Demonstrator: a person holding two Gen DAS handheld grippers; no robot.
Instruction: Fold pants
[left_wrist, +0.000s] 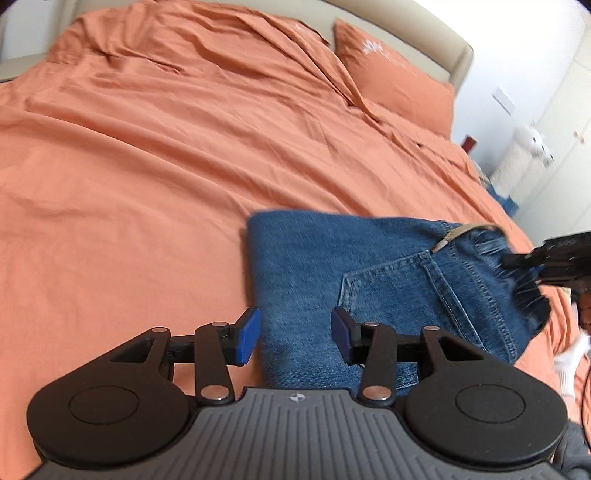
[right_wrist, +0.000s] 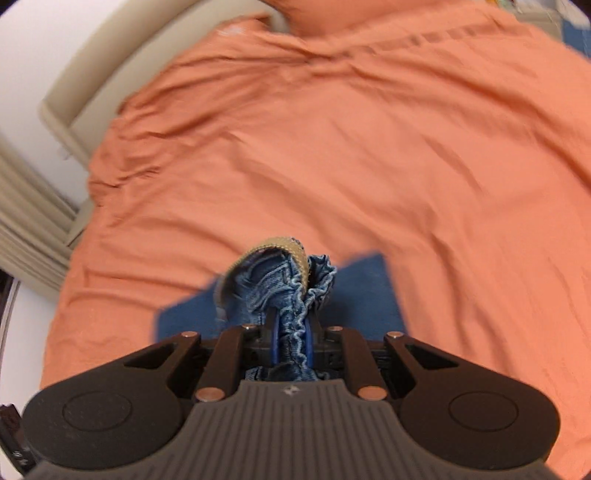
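Observation:
Blue denim pants (left_wrist: 369, 280) lie folded on the orange bed, back pocket up, waistband to the right. My left gripper (left_wrist: 295, 336) is open and empty, hovering over the near left edge of the pants. My right gripper (right_wrist: 291, 343) is shut on the bunched elastic waistband (right_wrist: 295, 291) with its tan inner lining, lifted a little off the bed. It shows in the left wrist view (left_wrist: 546, 258) at the far right, at the waistband. The rest of the pants (right_wrist: 365, 291) lies flat beyond it.
An orange duvet (left_wrist: 166, 166) covers the bed. An orange pillow (left_wrist: 391, 77) lies by the beige headboard (left_wrist: 436, 48). A white sock (left_wrist: 569, 365) shows at the right. White cupboards (left_wrist: 561, 122) stand beyond the bed's far side.

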